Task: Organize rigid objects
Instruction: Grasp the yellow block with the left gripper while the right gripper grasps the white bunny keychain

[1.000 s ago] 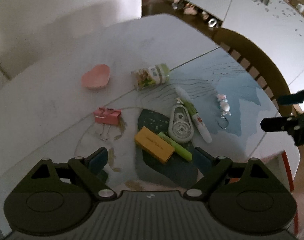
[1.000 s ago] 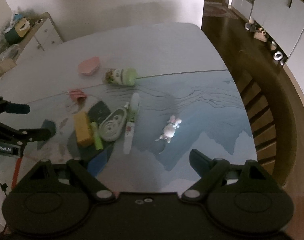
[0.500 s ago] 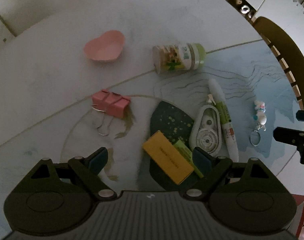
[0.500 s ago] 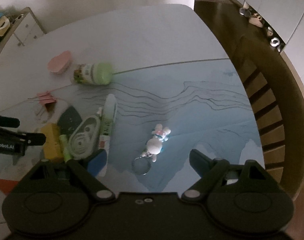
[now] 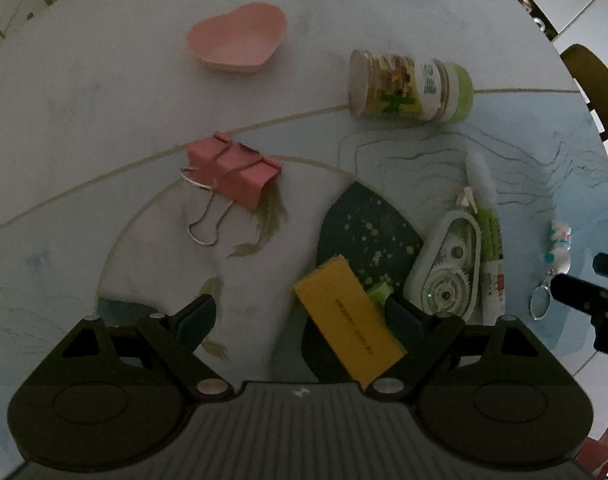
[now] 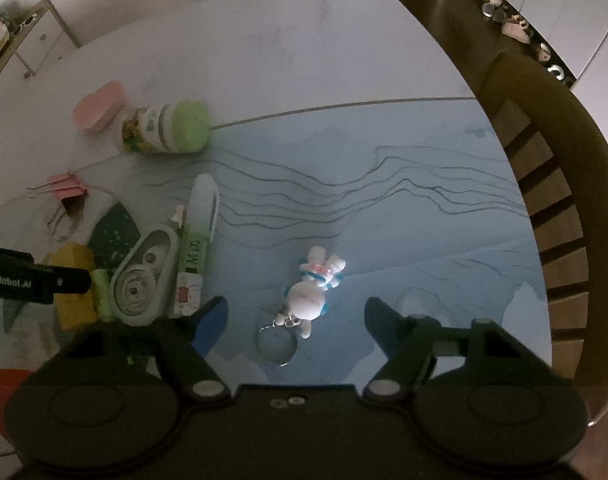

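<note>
1. Left claw (image 6: 35, 280) showing "enRobot.AI", first letter cut off; spread wide over yellow box (image 5: 348, 320), its print unreadable.
2. Right claw (image 6: 295, 316) closing, not yet gripping; astronaut keychain (image 6: 312, 292) lying on tabletop (image 6: 304, 60) between its fingers.
3. Jar (image 5: 412, 88) label too dim to read.

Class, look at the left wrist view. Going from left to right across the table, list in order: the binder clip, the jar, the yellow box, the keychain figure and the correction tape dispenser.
pink binder clip → yellow box → jar with the green lid → correction tape dispenser → keychain figure
</note>
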